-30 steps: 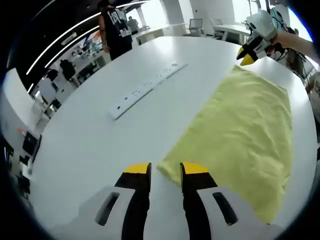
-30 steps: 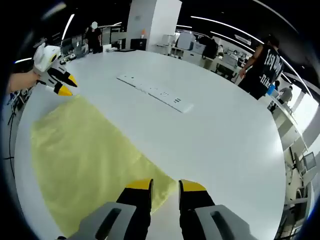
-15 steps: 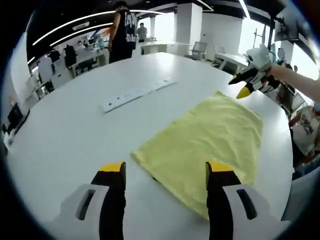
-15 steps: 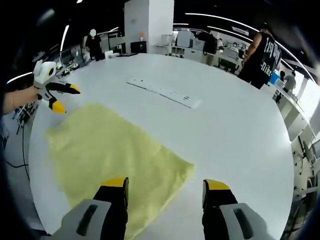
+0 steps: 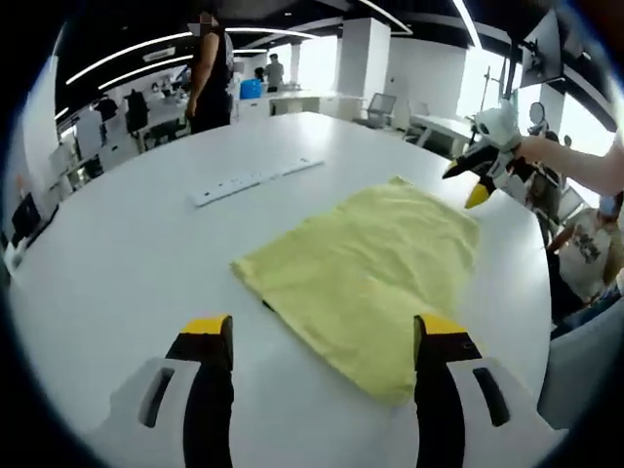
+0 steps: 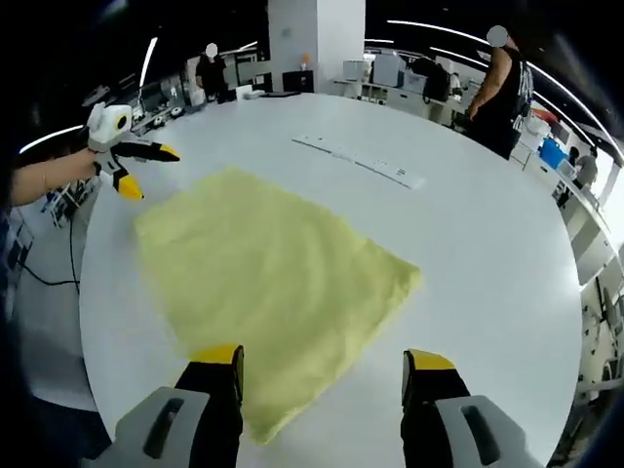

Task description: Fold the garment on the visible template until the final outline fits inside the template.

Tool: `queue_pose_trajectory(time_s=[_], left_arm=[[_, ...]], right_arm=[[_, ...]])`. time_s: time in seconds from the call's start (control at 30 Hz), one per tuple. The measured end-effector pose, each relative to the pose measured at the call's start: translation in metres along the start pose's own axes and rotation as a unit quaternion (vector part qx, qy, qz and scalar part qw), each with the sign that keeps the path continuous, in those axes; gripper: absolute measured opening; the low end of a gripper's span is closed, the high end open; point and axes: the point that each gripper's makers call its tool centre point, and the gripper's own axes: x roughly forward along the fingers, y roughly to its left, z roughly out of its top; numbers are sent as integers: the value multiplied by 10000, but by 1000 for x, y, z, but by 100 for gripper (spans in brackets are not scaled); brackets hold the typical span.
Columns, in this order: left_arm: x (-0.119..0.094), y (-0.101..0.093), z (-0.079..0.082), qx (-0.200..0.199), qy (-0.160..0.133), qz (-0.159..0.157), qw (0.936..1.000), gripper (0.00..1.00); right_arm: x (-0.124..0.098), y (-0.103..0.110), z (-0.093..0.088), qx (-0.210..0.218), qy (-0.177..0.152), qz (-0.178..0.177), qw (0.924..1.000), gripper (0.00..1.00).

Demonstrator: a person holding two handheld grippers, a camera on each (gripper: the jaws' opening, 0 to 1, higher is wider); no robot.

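Yellow cloth (image 5: 366,258) is laid flat on the white table (image 5: 127,253), and no fold is judged begun; no template outline can be made out. Left gripper (image 5: 318,336) and right gripper (image 6: 322,366) are held above it, jaws apart and empty, so opposite edges must next be gripped. An open-plan office is seen behind, with a white power strip (image 5: 255,179) on the table and a standing person (image 6: 499,83) beyond.

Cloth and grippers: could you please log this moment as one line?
cloth: flat on table | left hand-held gripper: open | right hand-held gripper: open

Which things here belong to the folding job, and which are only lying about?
For the job: yellow garment, left gripper, right gripper.
Lying about: long white strip on the white table; a person standing behind.
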Motion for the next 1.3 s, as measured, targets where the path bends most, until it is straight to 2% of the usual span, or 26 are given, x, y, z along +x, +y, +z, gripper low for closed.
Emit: queue_pose_trajectory(time_s=[0.2,0.57,0.8,1.07,1.3], left_arm=[[-11,-9,-13,-170,-1,-65,9998,64],[-17,-30,-32,-141,10,-220,9997,49],[-15,-35,-43,-199,36,-228,9995,39],[-12,-42,-54,-324,68,-318,9989,24],[-12,-49,-54,-601,-36,-430,9973,16]], right_arm=[[-9,12,-14,80,-35,71,9999,62],[-17,31,-43,163,8,213,9996,56],[-16,35,-49,376,-165,221,9989,51],[-11,42,-60,496,-213,200,9983,43],[-12,39,-69,721,-263,106,9970,34]])
